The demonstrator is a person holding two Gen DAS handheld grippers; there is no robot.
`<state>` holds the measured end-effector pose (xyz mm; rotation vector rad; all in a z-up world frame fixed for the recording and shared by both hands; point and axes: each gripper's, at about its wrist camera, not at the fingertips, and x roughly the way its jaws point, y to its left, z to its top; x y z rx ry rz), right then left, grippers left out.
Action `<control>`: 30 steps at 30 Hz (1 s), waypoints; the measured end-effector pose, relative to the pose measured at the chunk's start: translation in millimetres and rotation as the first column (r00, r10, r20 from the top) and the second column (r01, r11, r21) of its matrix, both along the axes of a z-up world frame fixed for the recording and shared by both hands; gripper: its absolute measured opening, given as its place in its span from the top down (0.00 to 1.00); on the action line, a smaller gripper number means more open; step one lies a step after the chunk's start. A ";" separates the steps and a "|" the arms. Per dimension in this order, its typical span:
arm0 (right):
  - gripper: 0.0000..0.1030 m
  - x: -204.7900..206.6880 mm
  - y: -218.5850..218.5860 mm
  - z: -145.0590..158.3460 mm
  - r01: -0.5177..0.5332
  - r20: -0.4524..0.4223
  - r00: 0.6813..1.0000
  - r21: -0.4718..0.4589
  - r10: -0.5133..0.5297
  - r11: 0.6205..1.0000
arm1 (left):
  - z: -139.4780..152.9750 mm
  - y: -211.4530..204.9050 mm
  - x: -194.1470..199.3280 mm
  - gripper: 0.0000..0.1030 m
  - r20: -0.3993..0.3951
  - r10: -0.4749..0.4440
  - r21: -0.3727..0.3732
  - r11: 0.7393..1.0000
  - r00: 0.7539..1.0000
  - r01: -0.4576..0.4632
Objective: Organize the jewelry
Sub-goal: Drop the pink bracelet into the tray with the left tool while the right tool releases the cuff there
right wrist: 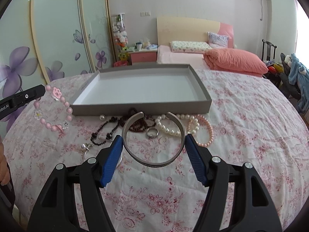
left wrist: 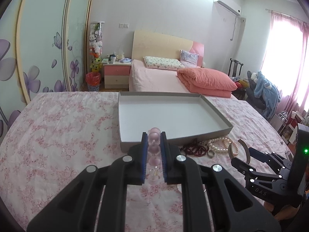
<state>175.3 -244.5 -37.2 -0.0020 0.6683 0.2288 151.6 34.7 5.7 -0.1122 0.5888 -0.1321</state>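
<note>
At the left, the left gripper (left wrist: pixel 154 137) lifts a pink bead bracelet (right wrist: pixel 56 108), jaws pinched on its beads, just short of the near edge of the grey tray (right wrist: pixel 143 106), which holds nothing yet. Along that edge on the flowered cloth lie dark bead strands (right wrist: pixel 115 125), a ring (right wrist: pixel 152 132), white pearls (right wrist: pixel 168 125) and a pink pearl bracelet (right wrist: pixel 204 131). At the right, the right gripper (right wrist: pixel 154 141) holds a silver cuff bangle (right wrist: pixel 152 141), jaws spread across its width. Sorting appears barely begun.

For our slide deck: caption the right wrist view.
Right gripper holds a silver cuff bangle before an empty tray.
</note>
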 end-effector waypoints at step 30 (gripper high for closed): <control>0.35 104.7 -3.6 43.9 0.028 0.186 0.982 0.048 -0.036 0.998 | 13.5 -25.0 97.4 0.87 0.040 0.026 0.024 0.999 0.999 -0.027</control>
